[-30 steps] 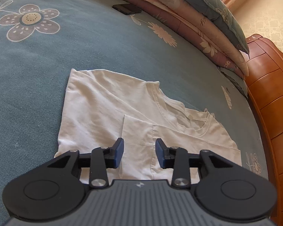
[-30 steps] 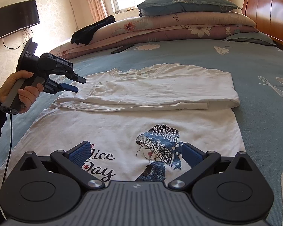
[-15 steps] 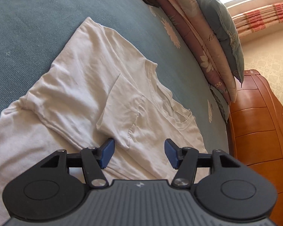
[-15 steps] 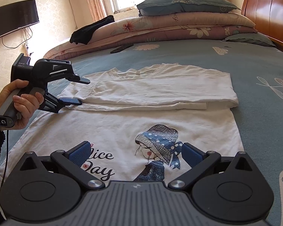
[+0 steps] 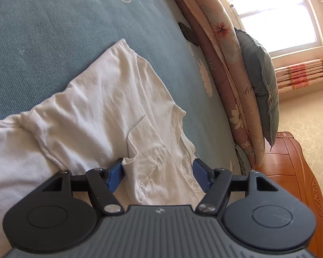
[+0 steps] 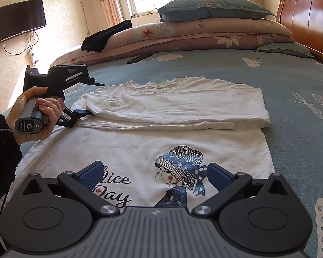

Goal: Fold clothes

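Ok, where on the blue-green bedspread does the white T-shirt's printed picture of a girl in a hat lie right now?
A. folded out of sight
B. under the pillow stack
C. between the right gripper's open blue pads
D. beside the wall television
C: the printed girl in a hat on the white T-shirt shows face-up between the right gripper's open pads.

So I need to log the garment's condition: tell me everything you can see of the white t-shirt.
The white t-shirt lies flat on the blue-grey floral bedspread, soft, cotton-looking and lightly creased. Its top part is folded over, collar and short sleeves showing; the lower front shows a print of a girl in a dotted hat and the words "Nice Day". The left gripper, whose jaws have just been opening, has its lower finger against the folded sleeve end. The right gripper is open over the print.
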`<state>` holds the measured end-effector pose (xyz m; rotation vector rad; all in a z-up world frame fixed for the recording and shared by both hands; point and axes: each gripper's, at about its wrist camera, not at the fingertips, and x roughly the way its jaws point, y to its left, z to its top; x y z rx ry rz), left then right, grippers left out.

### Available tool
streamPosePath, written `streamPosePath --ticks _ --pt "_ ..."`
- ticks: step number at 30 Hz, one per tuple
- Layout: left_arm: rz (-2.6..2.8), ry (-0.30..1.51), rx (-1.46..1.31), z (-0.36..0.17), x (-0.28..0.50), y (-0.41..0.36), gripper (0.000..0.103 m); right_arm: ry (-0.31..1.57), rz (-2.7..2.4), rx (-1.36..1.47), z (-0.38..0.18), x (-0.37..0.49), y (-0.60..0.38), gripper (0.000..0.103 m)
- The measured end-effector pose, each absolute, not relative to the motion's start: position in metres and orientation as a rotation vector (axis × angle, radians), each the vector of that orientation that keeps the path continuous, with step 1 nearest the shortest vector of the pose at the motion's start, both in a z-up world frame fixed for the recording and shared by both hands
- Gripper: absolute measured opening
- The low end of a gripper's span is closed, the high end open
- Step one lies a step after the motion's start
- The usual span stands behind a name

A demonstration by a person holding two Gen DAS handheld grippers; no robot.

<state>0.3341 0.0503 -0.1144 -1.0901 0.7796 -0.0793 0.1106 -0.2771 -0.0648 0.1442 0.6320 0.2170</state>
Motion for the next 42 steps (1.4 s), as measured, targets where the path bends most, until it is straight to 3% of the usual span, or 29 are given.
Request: streamPosePath --ticks 14,20,22,24,26,28,42 --pt "-0.172 0.754 -1.004 -0.103 0.348 0.049 0.071 0.611 0.229 0.078 -0.060 0.105 -0.270 0.103" --pt "-0.254 0.907 -0.851 -0.103 0.353 0.044 0.070 0.601 0.229 0.029 -0.059 0.102 -0.264 0.103" --pt "-0.244 0.935 -0.828 -0.100 0.356 0.044 0.063 0.602 0.232 0.021 -0.059 0.102 -0.263 0.103" --pt "-0.219 0.961 -0.754 -0.095 0.361 0.039 0.046 0.608 0.234 0.010 -0.060 0.102 -0.262 0.103" --pt "-0.191 1.005 -0.610 -0.088 0.365 0.029 0.017 0.610 0.226 -0.006 -0.060 0.102 -0.260 0.103" --pt "-0.169 1.017 -0.504 -0.082 0.362 0.022 0.006 0.612 0.226 -0.010 -0.061 0.103 -0.259 0.103" --pt "-0.140 0.881 -0.326 -0.038 0.342 0.008 0.003 0.614 0.216 -0.009 -0.063 0.103 -0.261 0.103"
